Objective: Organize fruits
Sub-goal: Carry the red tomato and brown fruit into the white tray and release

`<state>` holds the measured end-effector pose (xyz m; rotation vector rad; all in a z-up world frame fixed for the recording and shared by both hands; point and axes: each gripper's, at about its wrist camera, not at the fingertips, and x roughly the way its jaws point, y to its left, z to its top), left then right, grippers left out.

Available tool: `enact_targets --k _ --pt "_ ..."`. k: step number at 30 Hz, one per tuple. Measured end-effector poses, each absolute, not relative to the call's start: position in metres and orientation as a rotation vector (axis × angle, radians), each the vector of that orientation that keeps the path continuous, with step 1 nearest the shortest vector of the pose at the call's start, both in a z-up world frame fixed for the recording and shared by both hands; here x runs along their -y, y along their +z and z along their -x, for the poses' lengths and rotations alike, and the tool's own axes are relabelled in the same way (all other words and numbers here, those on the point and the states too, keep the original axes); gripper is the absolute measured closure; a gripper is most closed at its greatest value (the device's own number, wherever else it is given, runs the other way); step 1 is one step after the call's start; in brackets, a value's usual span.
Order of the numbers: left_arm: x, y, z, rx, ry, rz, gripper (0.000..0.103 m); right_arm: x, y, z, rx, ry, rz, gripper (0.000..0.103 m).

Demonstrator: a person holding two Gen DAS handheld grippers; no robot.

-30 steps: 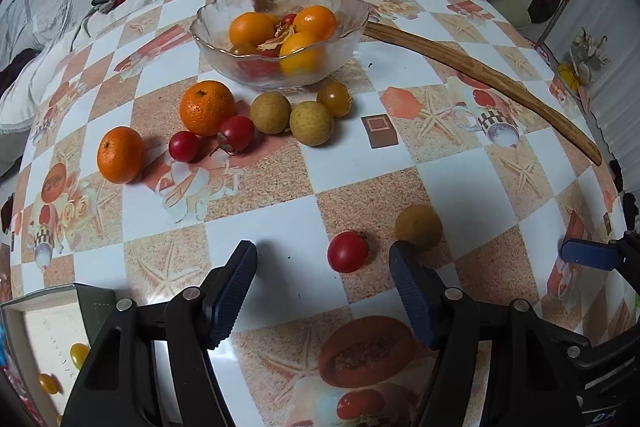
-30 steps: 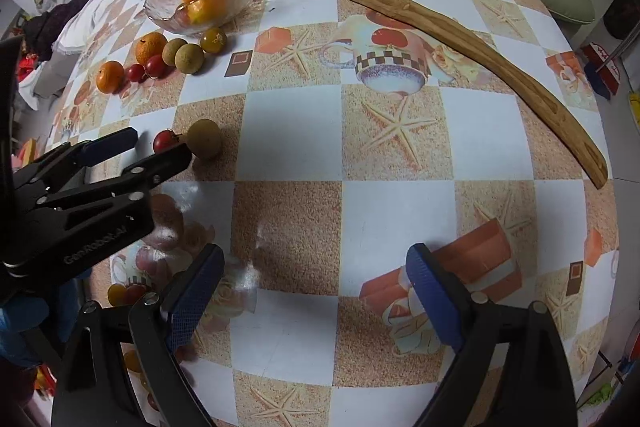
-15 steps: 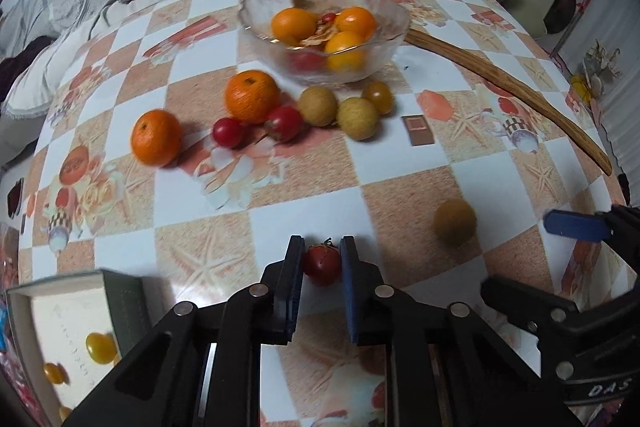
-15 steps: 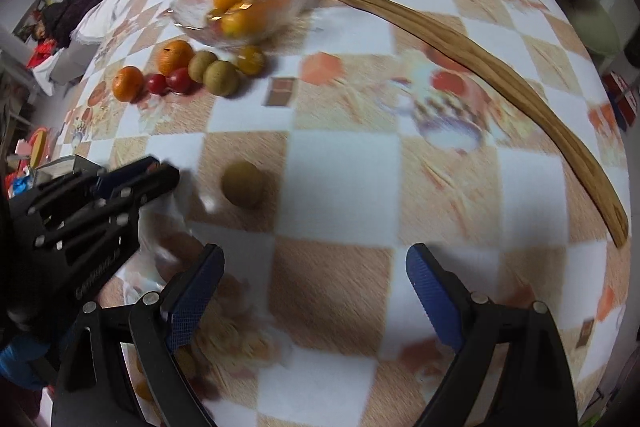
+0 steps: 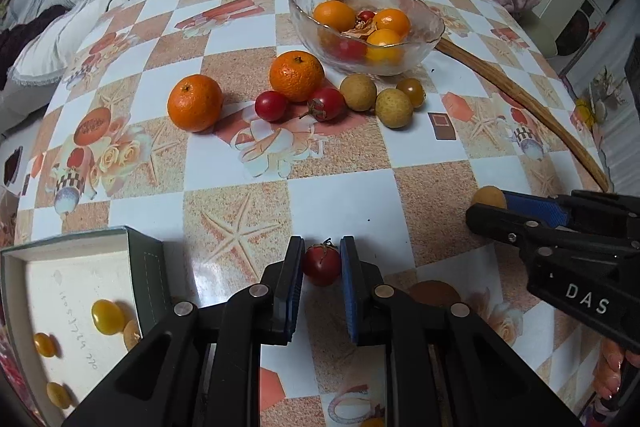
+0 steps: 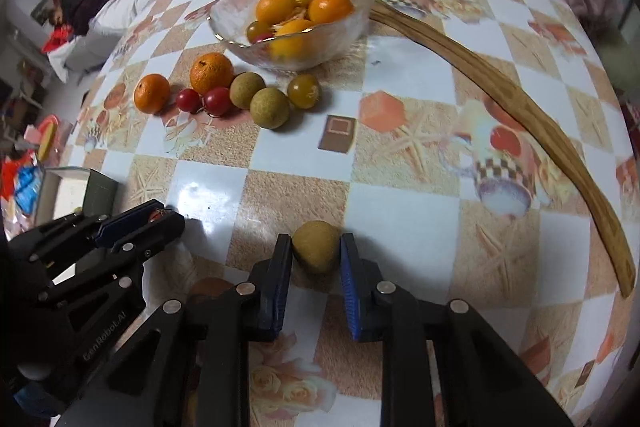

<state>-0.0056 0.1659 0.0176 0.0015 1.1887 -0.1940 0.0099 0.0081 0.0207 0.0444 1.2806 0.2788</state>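
Cherry tomato [image 5: 322,264]: on the table [image 5: 340,183] near its front edge, pinched between the pads of the left gripper [image 5: 321,281].
Longan [image 6: 316,246]: on the table to the right, clamped by the right gripper [image 6: 315,281].
Box [image 5: 146,269]: at the left front corner, just beside the left gripper.
Open room: bare checks lie between both grippers and the fruit row by the glass bowl [image 5: 424,41].
Right side: a wooden stick [image 6: 520,107] curves along the edge.

Two wrist fisheyes, steep downward, close over table [image 5: 340,187].
Both share glass bowl [image 5: 366,23] [image 6: 294,17]; each sees the other gripper.
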Motion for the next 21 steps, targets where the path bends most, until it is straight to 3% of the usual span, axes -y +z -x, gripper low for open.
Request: enact_targets --k 21 --pt "-0.232 0.067 0.057 -1.129 -0.123 0.129 0.083 -0.035 0.053 0.022 -1.295 0.377 -0.088 0.077"
